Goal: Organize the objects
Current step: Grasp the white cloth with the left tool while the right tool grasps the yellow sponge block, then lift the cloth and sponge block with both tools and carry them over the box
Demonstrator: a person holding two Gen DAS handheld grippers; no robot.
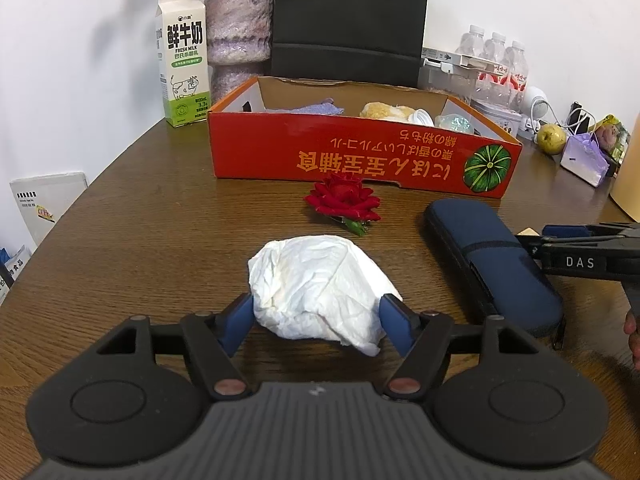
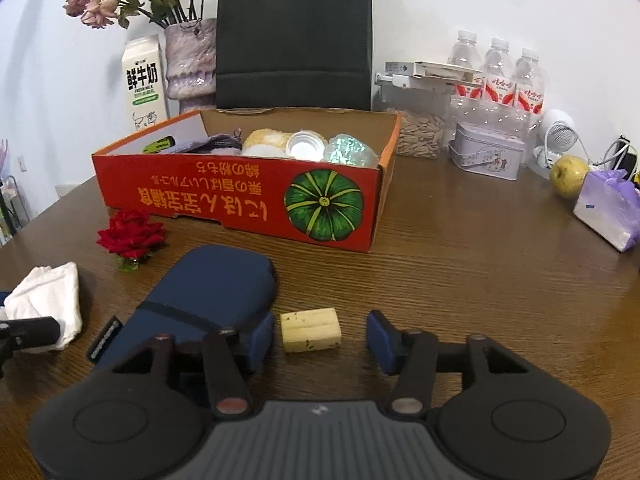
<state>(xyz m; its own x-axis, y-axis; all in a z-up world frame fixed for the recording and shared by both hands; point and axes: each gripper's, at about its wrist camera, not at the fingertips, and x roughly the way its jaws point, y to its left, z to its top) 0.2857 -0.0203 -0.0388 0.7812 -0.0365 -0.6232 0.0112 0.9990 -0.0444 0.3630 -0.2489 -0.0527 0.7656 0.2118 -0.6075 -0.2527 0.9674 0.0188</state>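
1. Fingers of the left gripper [image 1: 318,322] stand fairly wide on either side of a crumpled white tissue [image 1: 320,288] on the bench [image 1: 140,220]; the blue pads look to touch its flanks, so it appears lightly held, though not yet lifted.
2. Fingers of the right gripper [image 2: 320,338] are spread with nothing gripped; a small pale block [image 2: 311,329] lies between them, apart from both pads.
3. Handling, judged: the tissue is light, soft and will compress; take it across its bulk. The block looks stiff; grip its long faces.
4. A navy case [image 2: 208,292] lies just left of the block; a red rose [image 1: 343,200] lies before the orange box [image 1: 360,156].
5. Only the right wrist view shows the block plainly and the green marker in the box; only the left shows the tissue between pads.
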